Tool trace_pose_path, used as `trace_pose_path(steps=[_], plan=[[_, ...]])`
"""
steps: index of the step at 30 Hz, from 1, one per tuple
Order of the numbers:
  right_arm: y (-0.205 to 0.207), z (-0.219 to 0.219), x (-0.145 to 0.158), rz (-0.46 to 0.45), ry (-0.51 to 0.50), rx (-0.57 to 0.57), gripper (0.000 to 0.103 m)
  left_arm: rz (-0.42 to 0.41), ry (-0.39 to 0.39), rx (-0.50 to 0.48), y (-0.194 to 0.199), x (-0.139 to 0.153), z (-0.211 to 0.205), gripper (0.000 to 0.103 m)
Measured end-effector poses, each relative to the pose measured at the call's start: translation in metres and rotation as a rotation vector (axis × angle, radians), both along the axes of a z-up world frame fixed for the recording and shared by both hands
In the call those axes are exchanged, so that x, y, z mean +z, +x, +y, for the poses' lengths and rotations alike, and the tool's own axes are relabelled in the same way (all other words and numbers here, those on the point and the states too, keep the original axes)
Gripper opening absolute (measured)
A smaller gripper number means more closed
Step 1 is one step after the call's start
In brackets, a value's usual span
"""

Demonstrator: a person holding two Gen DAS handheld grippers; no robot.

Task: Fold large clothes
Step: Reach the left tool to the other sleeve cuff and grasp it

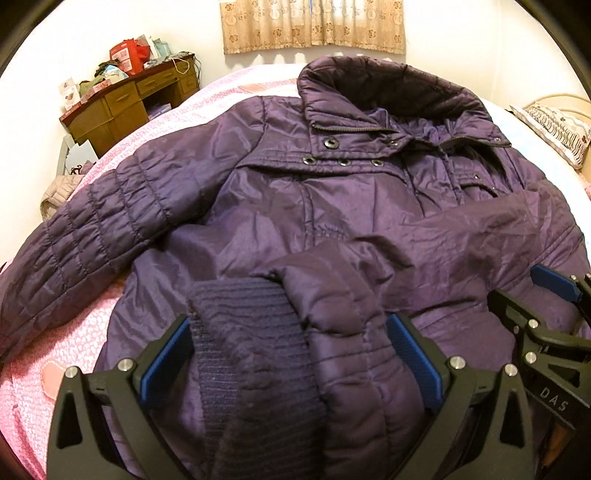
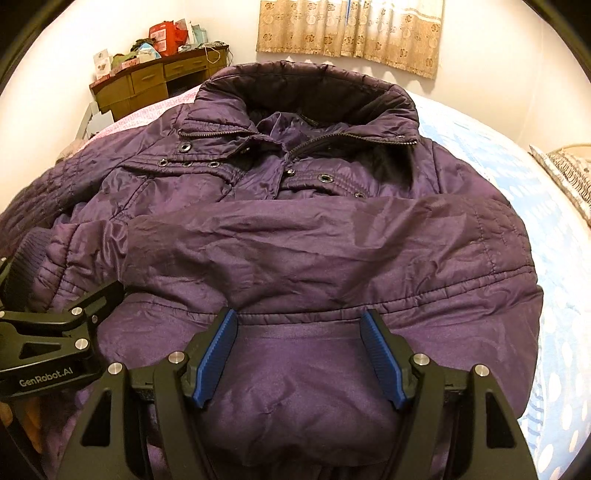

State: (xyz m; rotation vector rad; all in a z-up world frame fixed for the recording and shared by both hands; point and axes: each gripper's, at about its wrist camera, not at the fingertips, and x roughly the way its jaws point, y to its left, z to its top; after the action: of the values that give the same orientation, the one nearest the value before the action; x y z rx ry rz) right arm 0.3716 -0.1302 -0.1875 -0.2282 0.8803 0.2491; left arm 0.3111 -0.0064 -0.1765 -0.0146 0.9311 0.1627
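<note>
So you're mid sleeve-fold: left gripper [image 1: 291, 354] fingers apart around the cuff [image 1: 251, 332], right gripper [image 2: 301, 358] spread over the jacket [image 2: 295, 258] (nothing pinched); next, fold the other sleeve [image 1: 92, 229] across

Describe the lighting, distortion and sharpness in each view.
Left wrist view: warm, dim indoor light, dark corners, fisheye bending the bed edge; the jacket shines softly, the desk looks slightly soft. Right wrist view: same warm cast and rounding; curtain bright, jacket folds shadowed.

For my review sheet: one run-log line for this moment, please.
purple jacket on bed | one sleeve folded across front | left gripper around cuff | right gripper open
</note>
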Motion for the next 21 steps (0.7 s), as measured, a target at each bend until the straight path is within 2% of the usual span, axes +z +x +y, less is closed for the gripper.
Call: trace_pose_path(steps=[9, 12, 15, 21], plan=[[0.0, 0.001, 0.001, -0.002, -0.004, -0.001, 0.07, -0.004, -0.012, -0.001, 0.0, 0.001, 0.001, 0.103], [-0.001, -0.001, 0.001, -0.006, 0.007, -0.001, 0.07, -0.012, -0.085, -0.014, -0.005, 0.008, 0.013, 0.103], [-0.003, -0.003, 0.001, -0.013, 0.018, -0.002, 0.07, -0.077, -0.129, -0.022, -0.036, 0.035, 0.035, 0.103], [-0.007, -0.006, 0.003, -0.022, 0.028, -0.005, 0.071, -0.219, -0.081, 0.044, -0.132, 0.082, 0.114, 0.103]])
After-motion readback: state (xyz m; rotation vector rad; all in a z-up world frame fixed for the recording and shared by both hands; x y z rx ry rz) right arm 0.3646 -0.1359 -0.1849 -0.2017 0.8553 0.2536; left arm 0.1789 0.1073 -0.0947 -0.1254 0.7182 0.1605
